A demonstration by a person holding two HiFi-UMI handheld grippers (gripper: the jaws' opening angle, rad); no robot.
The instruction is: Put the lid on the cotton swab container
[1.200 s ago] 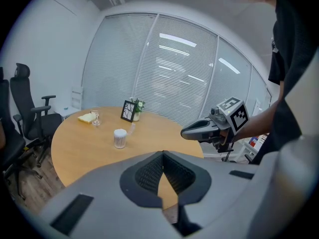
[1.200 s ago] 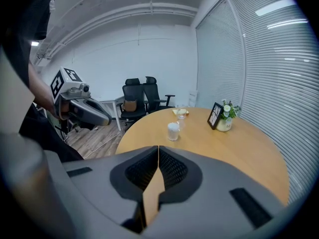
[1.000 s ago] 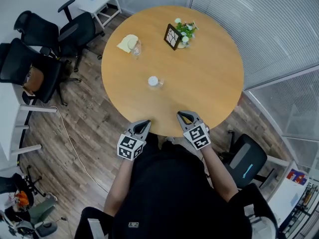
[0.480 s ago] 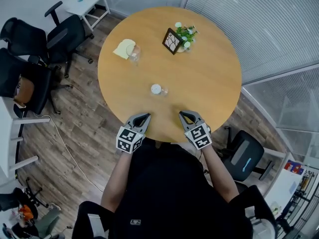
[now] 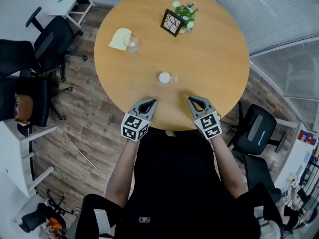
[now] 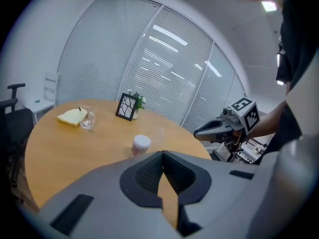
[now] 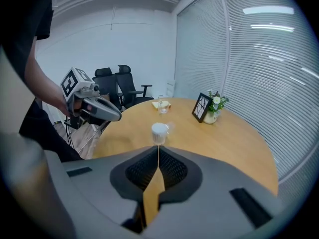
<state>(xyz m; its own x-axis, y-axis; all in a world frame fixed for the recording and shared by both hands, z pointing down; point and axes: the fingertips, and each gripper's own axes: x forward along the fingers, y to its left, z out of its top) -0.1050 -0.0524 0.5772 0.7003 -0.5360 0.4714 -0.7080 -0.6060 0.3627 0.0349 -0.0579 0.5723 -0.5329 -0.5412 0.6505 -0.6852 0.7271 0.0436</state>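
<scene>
The cotton swab container [image 5: 164, 77], a small clear pot full of white swab heads, stands near the middle of the round wooden table [image 5: 219, 54]. A faint clear lid [image 5: 174, 78] seems to lie just to its right. My left gripper [image 5: 151, 102] and right gripper [image 5: 192, 99] hover over the table's near edge, short of the container, both shut and empty. In the left gripper view the container [image 6: 141, 144] stands just beyond my shut left gripper [image 6: 160, 153]. The right gripper view shows the container [image 7: 159, 132] straight ahead of my right gripper [image 7: 158, 148].
At the table's far side stand a black picture frame [image 5: 173, 22] and a small flower pot [image 5: 185, 10]. A yellow pad [image 5: 120, 39] and a drinking glass [image 5: 132, 42] sit at the far left. Office chairs [image 5: 50, 39] stand left of the table, another chair [image 5: 254, 131] to its right.
Both grippers have moved forward from the table's edge toward the container, still shut. The head view has shifted, so the table sits higher in the picture.
</scene>
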